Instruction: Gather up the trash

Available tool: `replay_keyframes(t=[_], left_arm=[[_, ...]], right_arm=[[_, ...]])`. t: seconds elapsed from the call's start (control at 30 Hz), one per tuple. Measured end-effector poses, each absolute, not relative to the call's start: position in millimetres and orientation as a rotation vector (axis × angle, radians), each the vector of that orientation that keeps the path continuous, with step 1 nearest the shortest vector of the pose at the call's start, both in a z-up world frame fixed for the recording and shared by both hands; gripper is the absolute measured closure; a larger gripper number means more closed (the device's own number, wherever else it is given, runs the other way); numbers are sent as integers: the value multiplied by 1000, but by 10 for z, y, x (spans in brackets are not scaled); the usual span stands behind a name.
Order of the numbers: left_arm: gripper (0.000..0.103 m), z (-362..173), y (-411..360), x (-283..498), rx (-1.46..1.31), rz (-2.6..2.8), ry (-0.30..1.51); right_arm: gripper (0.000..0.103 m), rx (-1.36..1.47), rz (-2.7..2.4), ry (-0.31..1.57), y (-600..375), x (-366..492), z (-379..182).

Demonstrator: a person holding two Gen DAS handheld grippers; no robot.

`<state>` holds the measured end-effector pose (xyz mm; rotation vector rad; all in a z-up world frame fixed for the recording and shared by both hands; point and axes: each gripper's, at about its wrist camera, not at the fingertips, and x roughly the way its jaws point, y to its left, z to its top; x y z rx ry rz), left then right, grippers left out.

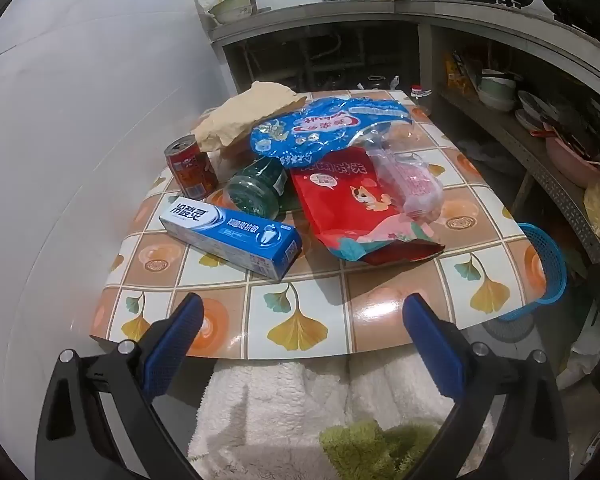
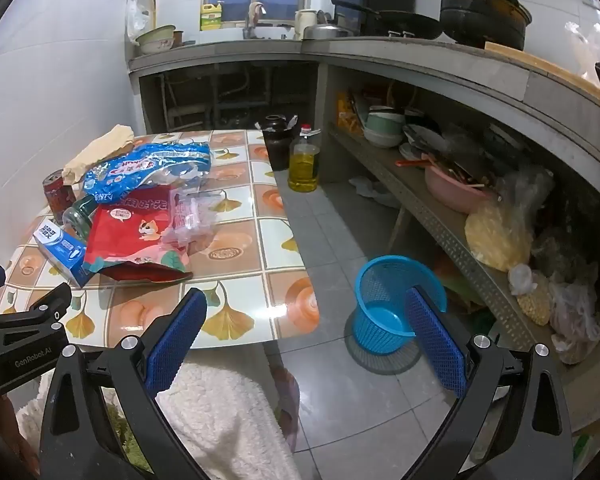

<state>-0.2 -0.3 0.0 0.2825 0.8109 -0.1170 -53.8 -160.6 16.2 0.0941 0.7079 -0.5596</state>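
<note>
Here we find the trash heaped on the far left part of the counter (image 1: 380, 312), a top patterned with orange tiles and ginkgo leaves. Nearest us lies a blue-and-white toothpaste box (image 1: 232, 236), flat and angled across the tiles. Just behind it a green glass jar (image 1: 256, 190) lies on its side, and a red drink can (image 1: 190, 172) stands upright to its left. A red snack bag (image 1: 352, 208) with a cartoon cat rests to the right of the jar, with a crumpled clear wrapper (image 1: 412, 184) on top of it. A blue foil bag (image 1: 324, 124) lies over the upper edge of the red one, and a piece of crumpled tan paper (image 1: 248, 116) sits behind it.

On the tiled floor, just beside the counter's right corner, stands a blue mesh wastebasket (image 2: 396, 304); from the right wrist view we see nothing inside it. Farther back, a bottle of yellow oil (image 2: 304, 164) and a dark jar (image 2: 278, 144) stand on the floor by the counter's far edge.

Both tools hang over the near edge, above a white fleecy garment (image 1: 300, 400). The left gripper (image 1: 302, 312) has its jaws wide apart with nothing between them, and the right gripper (image 2: 306, 304) likewise has its jaws wide apart and grips nothing.
</note>
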Motion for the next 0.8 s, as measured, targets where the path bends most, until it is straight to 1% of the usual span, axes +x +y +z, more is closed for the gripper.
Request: replay_keyframes(t=[0.8], left_arm=[[5, 48, 33, -9, 260, -121, 807]], right_arm=[[8, 94, -554, 707, -1587, -530, 145]])
